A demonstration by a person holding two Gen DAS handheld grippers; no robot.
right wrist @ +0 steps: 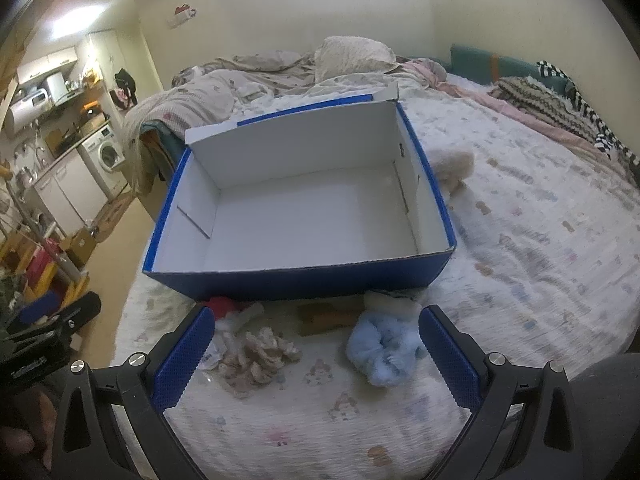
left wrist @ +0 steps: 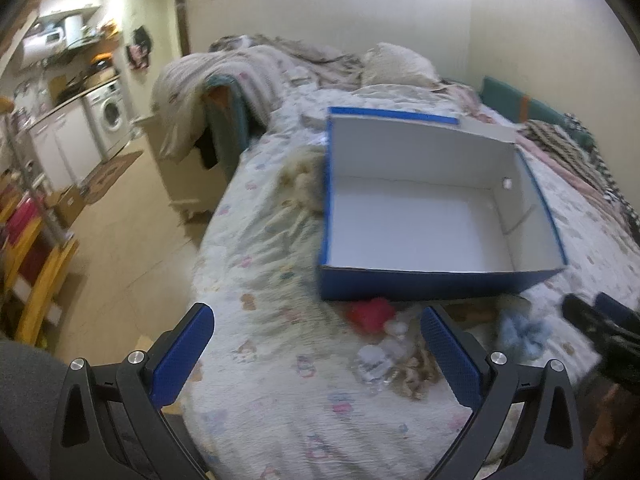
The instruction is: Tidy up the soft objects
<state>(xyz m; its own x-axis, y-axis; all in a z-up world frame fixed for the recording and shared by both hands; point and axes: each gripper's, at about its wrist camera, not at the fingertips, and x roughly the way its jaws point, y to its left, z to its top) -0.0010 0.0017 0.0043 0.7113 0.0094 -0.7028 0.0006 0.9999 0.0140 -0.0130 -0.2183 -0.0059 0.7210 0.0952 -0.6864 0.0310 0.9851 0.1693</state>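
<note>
An empty blue box (left wrist: 420, 280) (right wrist: 304, 280) with a white inside stands on the bed. In front of it lie soft items: a red one (left wrist: 370, 314) (right wrist: 220, 304), a light blue fluffy one (left wrist: 520, 334) (right wrist: 384, 348), a beige frilly one (right wrist: 260, 350) (left wrist: 416, 368), a brown one (right wrist: 328, 318) and a white packet (left wrist: 376, 360). A cream plush (right wrist: 454, 168) (left wrist: 300, 180) lies beside the box. My left gripper (left wrist: 318, 332) is open above the bed, short of the items. My right gripper (right wrist: 316, 334) is open over the beige and blue items, holding nothing.
The bed (right wrist: 540, 240) carries crumpled blankets and pillows (right wrist: 352, 56) at the far end and striped knitwear (right wrist: 560, 108) on the right. Left of the bed are open floor (left wrist: 120, 240), a cabinet (left wrist: 176, 152), a kitchen counter with a washing machine (left wrist: 110, 118), and yellow furniture (left wrist: 36, 280).
</note>
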